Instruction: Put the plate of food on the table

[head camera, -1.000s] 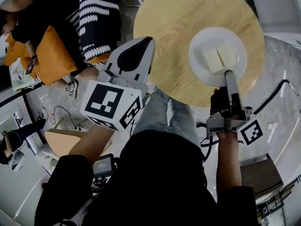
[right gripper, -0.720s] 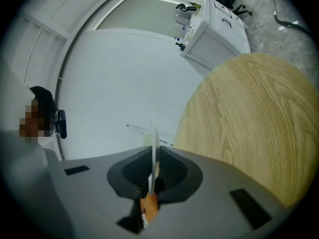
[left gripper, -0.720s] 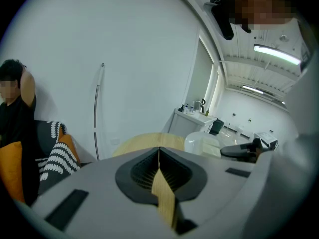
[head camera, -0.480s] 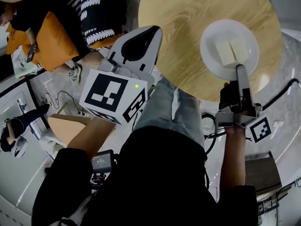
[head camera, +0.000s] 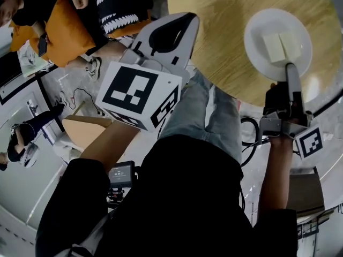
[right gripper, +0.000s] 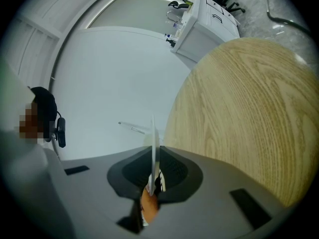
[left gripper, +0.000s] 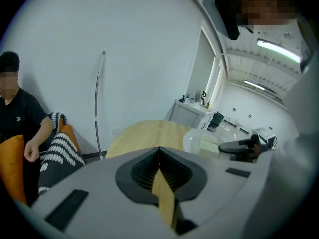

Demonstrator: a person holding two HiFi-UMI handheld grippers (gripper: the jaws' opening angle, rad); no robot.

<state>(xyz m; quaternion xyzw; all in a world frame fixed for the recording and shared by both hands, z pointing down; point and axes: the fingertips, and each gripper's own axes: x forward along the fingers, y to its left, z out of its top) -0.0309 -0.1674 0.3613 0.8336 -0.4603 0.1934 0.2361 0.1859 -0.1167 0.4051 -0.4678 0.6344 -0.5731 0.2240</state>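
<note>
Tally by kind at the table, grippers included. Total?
round wooden table: 1
white plate: 1
pale food pieces: 2
grippers, the left gripper and the right gripper: 2
Total: 6

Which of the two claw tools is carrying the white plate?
The right gripper: its jaws pinch the plate by its near rim. The left gripper is shut on nothing, away from the plate.

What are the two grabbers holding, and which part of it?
The right gripper pinches the round white plate of pale food slices by its near rim. The left gripper holds nothing; its fingers are together.
</note>
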